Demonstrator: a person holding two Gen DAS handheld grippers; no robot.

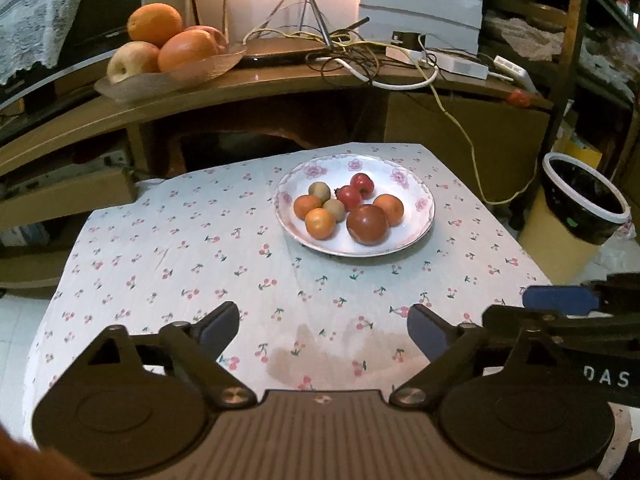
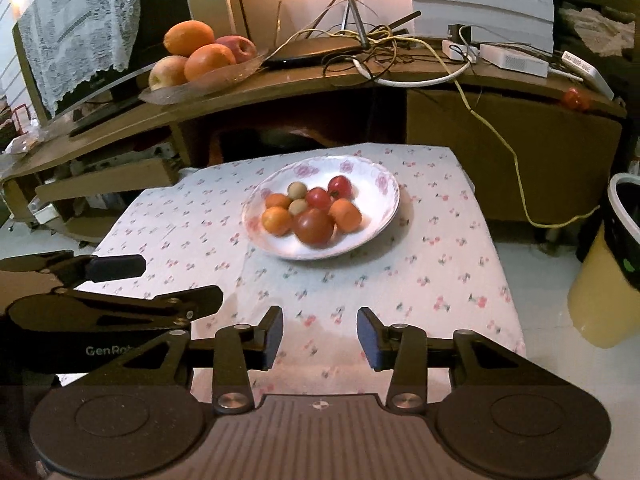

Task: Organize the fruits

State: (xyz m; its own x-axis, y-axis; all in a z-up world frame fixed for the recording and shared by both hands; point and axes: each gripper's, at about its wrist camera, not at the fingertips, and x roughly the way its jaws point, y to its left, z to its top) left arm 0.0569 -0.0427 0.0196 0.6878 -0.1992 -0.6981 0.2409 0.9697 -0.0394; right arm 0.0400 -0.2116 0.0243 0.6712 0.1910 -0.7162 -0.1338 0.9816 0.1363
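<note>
Right wrist view: the fruits in the plate (image 2: 384, 216) ahead of the tongs are motion-blurred, their kinds uncertain. The bin (image 2: 624, 240) to the right is cut by the frame edge. Left wrist view: the right tongs (image 1: 560, 300) are partly cut off at the right edge.

Clutter around a small cloth-covered table

A white cherry-print tablecloth (image 1: 192, 264) covers the near table, with a brownish damp stain (image 1: 316, 360) at its near edge. Beyond it runs a curved brown wooden shelf (image 1: 280, 80) carrying a tangle of yellow, white and black cables (image 1: 360, 52) and white plastic adapter boxes (image 1: 464, 66). A white lace cloth (image 2: 80, 28) hangs far left; a black-lined yellow bin (image 1: 580, 208) stands right.
</note>
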